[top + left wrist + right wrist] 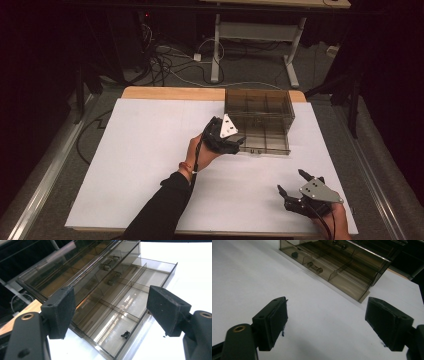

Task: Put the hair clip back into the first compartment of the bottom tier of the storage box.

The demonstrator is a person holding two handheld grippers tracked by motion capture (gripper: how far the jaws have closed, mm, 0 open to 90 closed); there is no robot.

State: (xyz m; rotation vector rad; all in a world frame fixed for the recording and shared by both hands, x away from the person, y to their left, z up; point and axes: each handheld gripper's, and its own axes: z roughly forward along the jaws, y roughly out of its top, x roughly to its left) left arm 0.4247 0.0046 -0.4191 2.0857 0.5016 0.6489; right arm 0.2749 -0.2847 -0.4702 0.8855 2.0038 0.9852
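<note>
Scene: a smoky clear plastic drawer box (pixel 258 107) stands at the far side of a white table (pixel 150 165), its bottom drawer (pixel 265 145) pulled out toward the person.

Work in hand: putting a small dark part (pixel 125 334) into the open drawer.

Done, as judged: the small dark part lies loose in the near corner compartment of the pulled-out drawer, touching nothing but the drawer floor; the drop appears complete.

Left to do, as judged: the drawer stands open, so pushing it shut probably remains; other compartments look bare, though glare hides some of them.

Left gripper (pixel 231 144): hovers over the near left edge of the drawer; in the left gripper view its jaws stand wide apart with only air between them, the part lying below and clear of both pads.

Right gripper (pixel 292 182): rests low at the near right of the table, well apart from the box; jaws spread wide, nothing between them, pointing toward the box front.

Handles (pixel 314 267): small knobs on the drawer fronts, untouched.
</note>
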